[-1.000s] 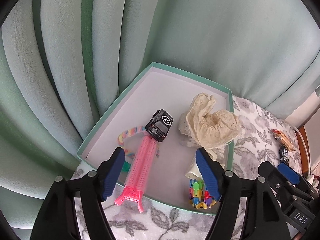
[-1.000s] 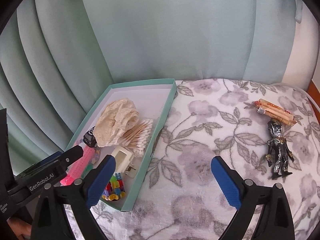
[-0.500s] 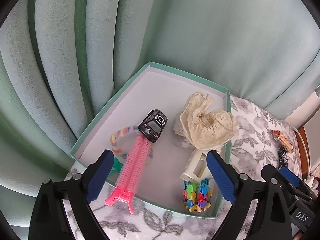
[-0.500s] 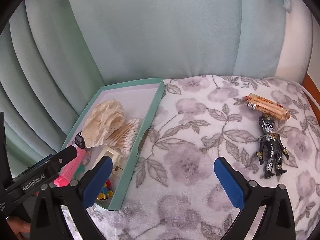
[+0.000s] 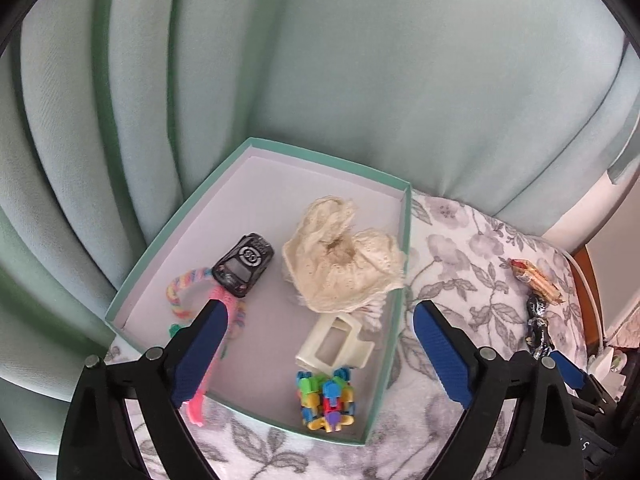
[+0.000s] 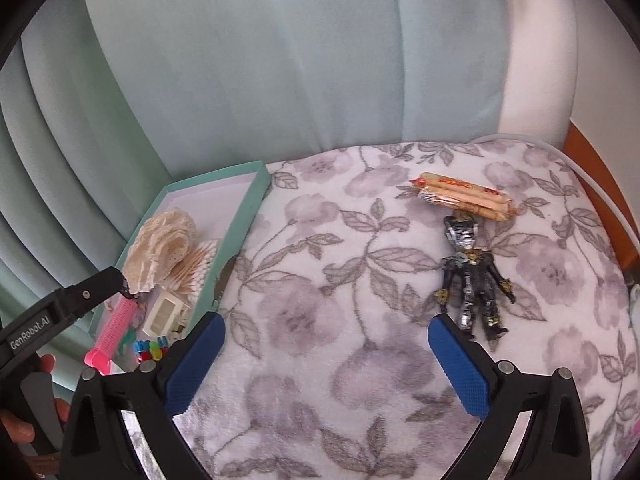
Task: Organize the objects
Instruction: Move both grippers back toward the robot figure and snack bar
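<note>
The right gripper [image 6: 326, 354] hangs over the flowered blanket [image 6: 320, 280] with its two blue pads wide apart and nothing between them; its right pad is just beside the feet of the black-and-silver action figure [image 6: 472, 276], which lies flat on its back on the blanket. At the head of the figure lies a wrapped pack of biscuit sticks [image 6: 466, 196], touching it or nearly so. These two things are outside the teal box [image 6: 256, 188] and I judge they are next to be put away. The figure looks like hard, light plastic with thin arms and legs, so the torso is the safe place to take it, across the narrow waist; the limbs could slip or bend. The pack has a shiny wrapper that may slide and the sticks inside may break, so a gentle hold in the middle of its length seems best. The left gripper [image 5: 316, 350] is also spread open and empty, above the box, where a black toy car [image 5: 244, 264], a cream lace cloth [image 5: 344, 268], cotton swabs [image 6: 196, 268], a pink comb [image 6: 116, 324], a cream plastic case [image 5: 332, 344] and coloured building pieces [image 5: 326, 400] lie.
</note>
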Action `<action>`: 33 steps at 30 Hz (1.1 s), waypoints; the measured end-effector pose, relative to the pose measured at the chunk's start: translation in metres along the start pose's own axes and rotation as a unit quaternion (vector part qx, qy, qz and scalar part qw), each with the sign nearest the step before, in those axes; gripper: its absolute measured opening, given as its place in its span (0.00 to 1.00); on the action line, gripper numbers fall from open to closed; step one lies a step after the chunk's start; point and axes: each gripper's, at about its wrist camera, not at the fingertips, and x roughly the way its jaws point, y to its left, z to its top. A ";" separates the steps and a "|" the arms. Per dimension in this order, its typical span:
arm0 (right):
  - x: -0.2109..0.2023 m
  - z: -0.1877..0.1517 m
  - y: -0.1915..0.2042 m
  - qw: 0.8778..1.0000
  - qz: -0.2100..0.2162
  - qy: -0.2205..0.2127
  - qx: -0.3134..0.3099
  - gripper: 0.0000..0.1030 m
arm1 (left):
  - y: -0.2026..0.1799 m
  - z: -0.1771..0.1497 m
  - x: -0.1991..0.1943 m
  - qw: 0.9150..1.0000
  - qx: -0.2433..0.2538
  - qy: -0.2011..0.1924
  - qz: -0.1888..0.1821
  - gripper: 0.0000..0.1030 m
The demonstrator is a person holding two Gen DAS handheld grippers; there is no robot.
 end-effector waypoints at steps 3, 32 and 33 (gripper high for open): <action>-0.010 -0.002 -0.023 1.000 -0.020 -0.006 0.009 1.00 | -0.026 -0.001 0.002 1.000 0.022 0.005 -0.016 0.91; -0.037 -0.028 -0.169 0.985 -0.106 -0.012 0.136 1.00 | -0.200 -0.048 0.061 0.980 0.133 0.095 -0.117 0.91; -0.036 -0.028 -0.170 0.985 -0.105 -0.012 0.137 1.00 | -0.201 -0.048 0.064 0.979 0.131 0.098 -0.119 0.91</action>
